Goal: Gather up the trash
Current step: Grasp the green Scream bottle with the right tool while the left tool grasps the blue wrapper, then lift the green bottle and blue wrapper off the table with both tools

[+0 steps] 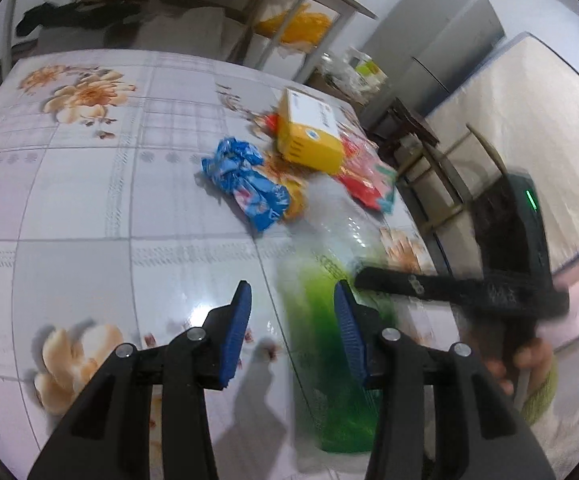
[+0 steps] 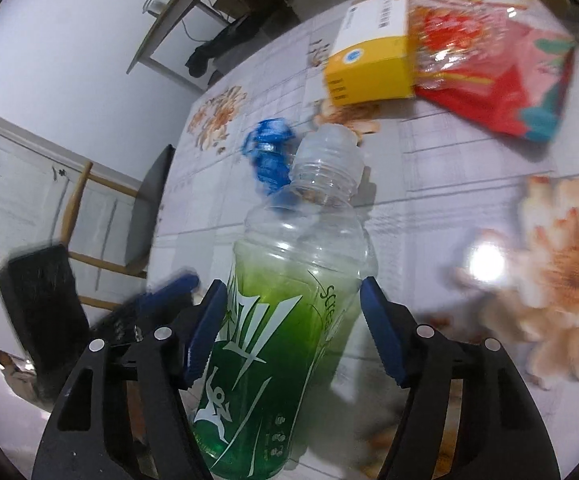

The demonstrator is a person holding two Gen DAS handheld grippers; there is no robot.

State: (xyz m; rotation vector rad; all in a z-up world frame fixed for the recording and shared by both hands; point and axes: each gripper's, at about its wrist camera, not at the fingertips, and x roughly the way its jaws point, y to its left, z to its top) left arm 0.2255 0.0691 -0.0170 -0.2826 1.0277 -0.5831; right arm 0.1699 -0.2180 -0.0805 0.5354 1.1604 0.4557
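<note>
Bottle: a clear plastic bottle (image 2: pixel 285 320) with a green label is standing between my right fingers, its open, capless neck tilting away toward the far side of the table; in my left view the same bottle (image 1: pixel 329 340) is showing as a green blur just right of my right-side pad.
Right gripper: my right gripper (image 2: pixel 289 328) is reaching around the bottle's labelled body; the left pad is lying against the label, while a sliver of gap is showing at the right pad, so I am not calling it a firm grip. In the left view it (image 1: pixel 389 284) is appearing as a dark, blurred bar coming in from the right.
Left gripper: my left gripper (image 1: pixel 293 328) is hanging over the table with its blue pads standing apart and only tablecloth between them.
Table: a floral, glossy tablecloth (image 1: pixel 89 200) is covering it.
Blue wrapper: a crumpled blue wrapper (image 1: pixel 245 184) is lying near the middle of the table, beyond the bottle.
Yellow box: a yellow box (image 1: pixel 309 132) is sitting farther back, partly resting on a red packet (image 1: pixel 365 180).
Other: a hand (image 1: pixel 525 360) is gripping the right tool's handle at the lower right; a wooden chair (image 2: pixel 101 216) is standing beside the table.
</note>
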